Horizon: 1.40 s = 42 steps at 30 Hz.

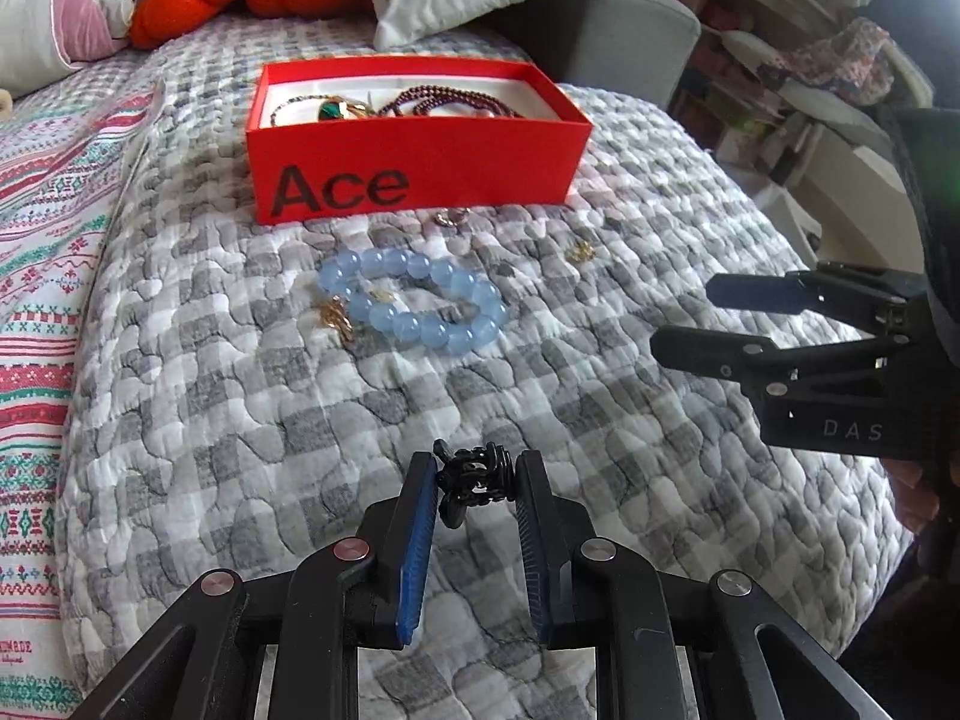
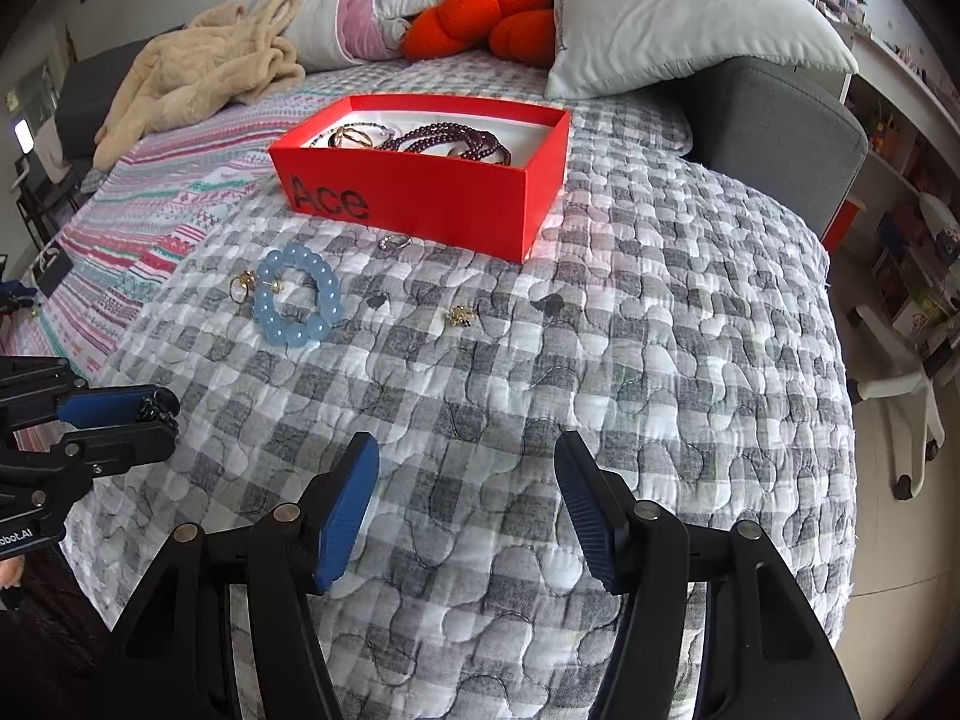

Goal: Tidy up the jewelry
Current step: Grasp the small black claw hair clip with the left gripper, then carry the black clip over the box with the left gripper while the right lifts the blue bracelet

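Observation:
My left gripper (image 1: 480, 456) is shut on a small black chain piece (image 1: 474, 483), held just above the grey checked quilt (image 1: 540, 390). The right wrist view shows that gripper (image 2: 162, 420) at the left edge with the black piece (image 2: 157, 407) at its tips. My right gripper (image 2: 468, 438) stands open over bare quilt with nothing between its fingers; it enters the left wrist view (image 1: 684, 315) from the right. A red box marked "Ace" (image 1: 414, 180) (image 2: 420, 204) holds dark bead strands and gold pieces. A pale blue bead bracelet (image 1: 420, 300) (image 2: 297, 300) lies in front of it.
Loose on the quilt lie a gold chain piece (image 1: 336, 318), a small ring (image 1: 451, 218) (image 2: 394, 242) and a gold charm (image 1: 581, 252) (image 2: 461, 315). Pillows (image 2: 678, 18) and an orange cushion (image 2: 480, 12) sit behind the box. The bed edge drops off at the right.

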Motion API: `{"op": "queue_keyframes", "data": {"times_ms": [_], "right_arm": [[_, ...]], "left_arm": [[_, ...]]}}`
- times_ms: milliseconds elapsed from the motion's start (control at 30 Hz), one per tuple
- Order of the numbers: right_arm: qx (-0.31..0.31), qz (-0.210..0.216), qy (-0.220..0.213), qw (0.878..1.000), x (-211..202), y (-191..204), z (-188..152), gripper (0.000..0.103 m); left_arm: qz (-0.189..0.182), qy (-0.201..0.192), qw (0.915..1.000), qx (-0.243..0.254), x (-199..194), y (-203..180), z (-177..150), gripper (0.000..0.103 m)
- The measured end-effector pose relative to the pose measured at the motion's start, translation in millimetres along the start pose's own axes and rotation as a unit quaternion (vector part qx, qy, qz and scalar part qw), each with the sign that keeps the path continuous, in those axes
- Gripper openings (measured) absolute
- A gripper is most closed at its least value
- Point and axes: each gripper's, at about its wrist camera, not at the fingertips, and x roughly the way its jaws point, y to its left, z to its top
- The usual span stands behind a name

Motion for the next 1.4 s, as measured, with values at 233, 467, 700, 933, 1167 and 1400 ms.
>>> {"op": "queue_keyframes", "data": {"times_ms": [233,467,700,933,1167,1400], "right_arm": [[0.006,0.036,0.003,0.999,9,15,16,0.064],[0.013,0.063,0.018,0.998,26,31,34,0.031],[0.026,0.092,0.029,0.995,45,43,51,0.024],[0.022,0.087,0.038,0.995,61,51,57,0.023],[0.013,0.075,0.032,0.997,53,53,63,0.012],[0.008,0.086,-0.012,0.996,21,56,79,0.012]], "left_arm": [[0.029,-0.011,0.9991,-0.028,2,24,13,0.021],[0.044,-0.008,0.9981,-0.043,10,43,15,0.021],[0.045,-0.009,0.9979,-0.046,10,50,15,0.021],[0.051,-0.010,0.9972,-0.055,9,57,15,0.021],[0.048,-0.019,0.9957,-0.077,5,68,23,0.021],[0.036,-0.039,0.9936,-0.099,-5,73,39,0.021]]}}
